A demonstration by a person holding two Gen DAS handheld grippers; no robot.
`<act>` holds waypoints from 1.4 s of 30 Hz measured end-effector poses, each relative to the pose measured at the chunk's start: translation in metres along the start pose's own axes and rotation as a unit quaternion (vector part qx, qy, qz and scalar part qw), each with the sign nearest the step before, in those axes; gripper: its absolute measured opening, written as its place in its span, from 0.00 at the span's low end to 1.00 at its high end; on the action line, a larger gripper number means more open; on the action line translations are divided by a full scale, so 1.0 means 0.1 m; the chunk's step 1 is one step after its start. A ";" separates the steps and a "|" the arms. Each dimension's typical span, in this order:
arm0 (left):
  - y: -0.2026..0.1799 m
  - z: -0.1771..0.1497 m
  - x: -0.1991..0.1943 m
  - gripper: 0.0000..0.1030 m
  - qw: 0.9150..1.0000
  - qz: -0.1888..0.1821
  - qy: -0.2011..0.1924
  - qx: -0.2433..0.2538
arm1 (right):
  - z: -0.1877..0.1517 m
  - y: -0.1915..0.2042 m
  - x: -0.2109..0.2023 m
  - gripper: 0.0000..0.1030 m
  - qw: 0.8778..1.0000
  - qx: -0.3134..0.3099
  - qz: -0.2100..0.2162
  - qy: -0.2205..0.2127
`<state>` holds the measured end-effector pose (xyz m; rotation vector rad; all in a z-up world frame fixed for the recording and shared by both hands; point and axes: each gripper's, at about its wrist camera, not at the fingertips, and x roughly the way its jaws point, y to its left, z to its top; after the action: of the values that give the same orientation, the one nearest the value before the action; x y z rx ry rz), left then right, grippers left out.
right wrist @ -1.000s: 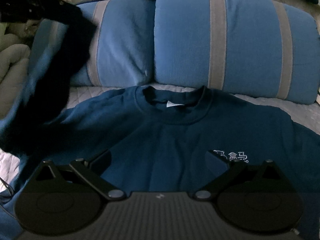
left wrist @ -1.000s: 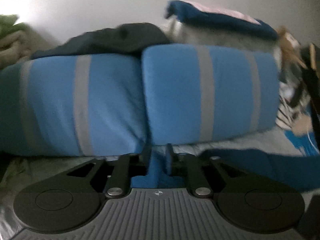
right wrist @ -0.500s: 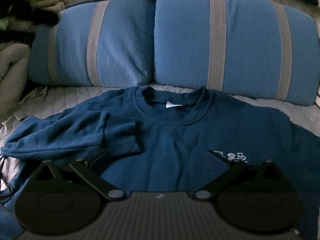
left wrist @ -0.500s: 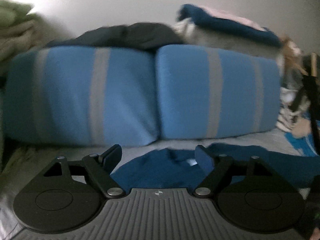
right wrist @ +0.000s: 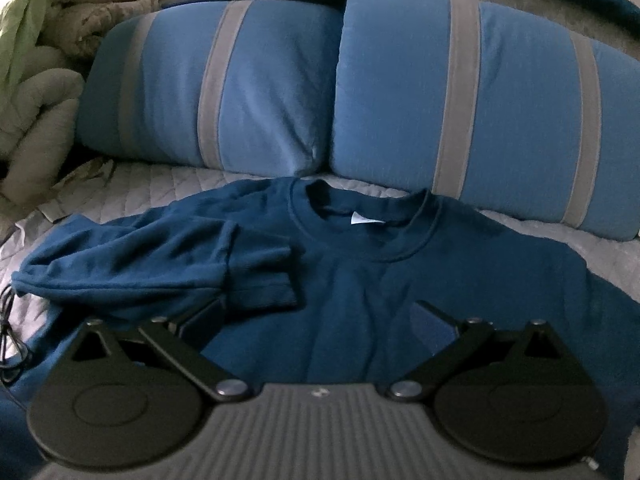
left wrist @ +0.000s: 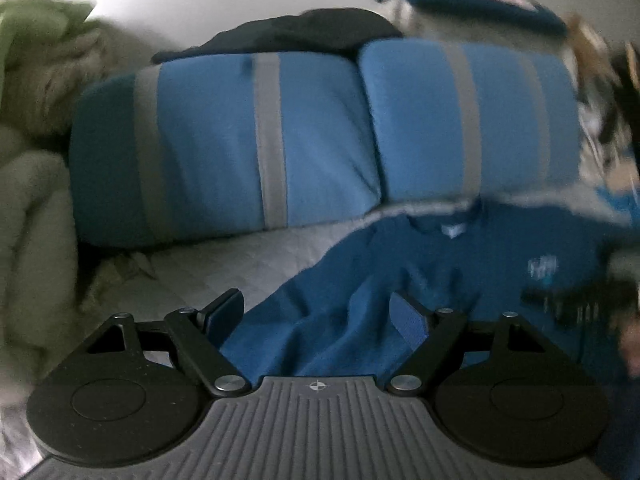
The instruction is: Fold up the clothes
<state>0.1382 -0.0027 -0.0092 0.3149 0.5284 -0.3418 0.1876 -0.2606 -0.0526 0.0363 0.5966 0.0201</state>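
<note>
**Sweatshirt flat on bed, both tongs released**

We see the blue sweatshirt [right wrist: 360,280] front-up on the grey bed cover [right wrist: 140,188], collar at 12 o'clock toward two blue striped pillows [right wrist: 460,100]. One sleeve [right wrist: 160,264] lies folded across the chest at 9 o'clock. Left tongs [left wrist: 318,312] and right tongs [right wrist: 316,320] both spread wide, grasping nothing.

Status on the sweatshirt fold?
Done: the navy sweatshirt lies flat, front up, one sleeve folded across the chest. In hand: nothing; left gripper and right gripper are both open and empty. Left: the other sleeve and the body folds.
</note>
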 end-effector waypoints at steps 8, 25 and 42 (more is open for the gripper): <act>-0.25 -0.15 0.13 0.77 0.998 -0.039 0.008 0.053 | 0.02 0.06 0.00 1.00 1.000 -0.015 -0.006 -0.001; -0.90 -0.23 1.11 0.33 0.965 -0.105 0.096 0.221 | 0.21 0.03 -0.07 1.00 0.989 -0.140 0.037 0.031; -0.85 -0.58 0.78 0.07 0.946 -0.054 -0.015 0.319 | 0.08 0.69 0.13 0.87 0.899 -0.411 0.152 -0.032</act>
<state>0.1431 -0.0753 -0.1157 0.9082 0.3935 -0.6234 0.2026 -0.1920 -0.0509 -0.6921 0.4741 0.5727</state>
